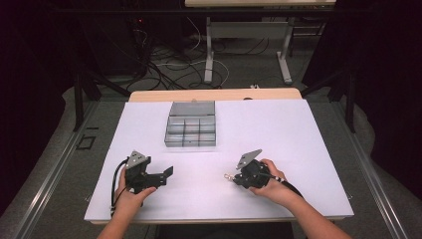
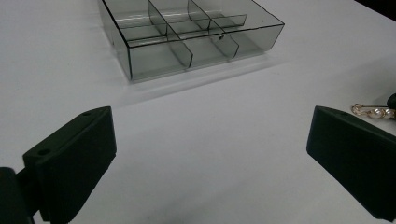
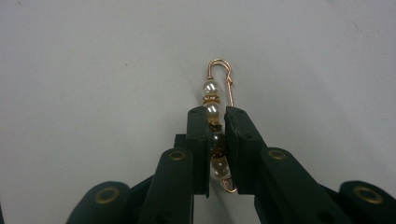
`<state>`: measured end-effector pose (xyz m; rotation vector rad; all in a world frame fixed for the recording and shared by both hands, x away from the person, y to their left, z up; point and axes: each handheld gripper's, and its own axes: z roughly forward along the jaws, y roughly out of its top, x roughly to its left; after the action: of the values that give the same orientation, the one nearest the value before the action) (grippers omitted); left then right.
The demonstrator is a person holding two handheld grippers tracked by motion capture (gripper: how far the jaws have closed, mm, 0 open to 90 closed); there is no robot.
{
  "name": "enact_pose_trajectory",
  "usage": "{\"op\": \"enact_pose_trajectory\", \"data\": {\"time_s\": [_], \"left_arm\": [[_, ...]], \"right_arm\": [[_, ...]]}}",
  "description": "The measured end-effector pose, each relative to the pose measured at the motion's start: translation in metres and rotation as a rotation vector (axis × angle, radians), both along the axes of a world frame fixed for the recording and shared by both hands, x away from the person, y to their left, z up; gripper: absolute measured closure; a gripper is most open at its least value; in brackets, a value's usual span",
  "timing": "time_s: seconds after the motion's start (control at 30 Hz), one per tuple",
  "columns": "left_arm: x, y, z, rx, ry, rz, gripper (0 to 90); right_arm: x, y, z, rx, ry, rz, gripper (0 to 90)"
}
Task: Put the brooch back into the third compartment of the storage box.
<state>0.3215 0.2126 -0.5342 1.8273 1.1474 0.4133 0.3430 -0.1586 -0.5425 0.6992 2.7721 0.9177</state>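
Note:
A gold pin strung with pearl beads (image 3: 215, 100) is clamped between the jaws of my right gripper (image 3: 216, 116), which is shut on it just above the white table; its looped end sticks out past the fingertips. In the high view the right gripper (image 1: 238, 178) sits at the front right with the pin (image 1: 228, 176) at its tip. A clear divided box (image 1: 191, 124) stands open at the table's middle back, its compartments (image 2: 187, 32) looking empty. My left gripper (image 1: 166, 175) rests at the front left, open with nothing between its jaws. The pin (image 2: 373, 111) also lies at the right edge of the left gripper view.
The white sheet (image 1: 278, 134) covers the tabletop. The box lid (image 1: 192, 108) lies flat behind the compartments. Beyond the table's far edge are cables and table legs (image 1: 209, 55) on the floor.

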Motion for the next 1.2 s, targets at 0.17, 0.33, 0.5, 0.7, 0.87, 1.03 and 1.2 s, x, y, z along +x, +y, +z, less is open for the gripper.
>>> {"op": "enact_pose_trajectory", "data": {"time_s": [0.17, 0.33, 0.5, 0.7, 0.87, 1.03, 1.2], "left_arm": [[0.0, 0.0, 0.0, -0.003, 0.001, 0.004, 1.7], [0.0, 0.0, 0.0, -0.003, 0.001, 0.003, 1.7], [0.0, 0.001, 0.0, -0.007, 0.003, 0.007, 1.7], [0.0, 0.001, 0.0, -0.007, 0.005, 0.005, 1.7], [0.0, 0.001, 0.0, -0.008, 0.005, 0.006, 1.7], [0.0, 0.001, 0.0, -0.009, 0.006, 0.005, 1.7], [0.0, 0.001, 0.0, -0.009, 0.006, 0.005, 1.7]], "right_arm": [[-0.001, -0.001, 0.003, 0.016, -0.008, -0.011, 80.9], [-0.001, -0.002, 0.004, 0.019, -0.014, -0.012, 81.0], [-0.001, -0.002, 0.007, 0.034, -0.029, -0.017, 81.0], [-0.001, -0.004, 0.013, 0.047, -0.032, -0.032, 81.0], [0.0, -0.003, 0.016, 0.054, -0.029, -0.031, 81.0], [0.002, -0.004, 0.021, 0.062, -0.032, -0.036, 81.0], [0.003, -0.005, 0.024, 0.066, -0.036, -0.05, 81.0]]}}
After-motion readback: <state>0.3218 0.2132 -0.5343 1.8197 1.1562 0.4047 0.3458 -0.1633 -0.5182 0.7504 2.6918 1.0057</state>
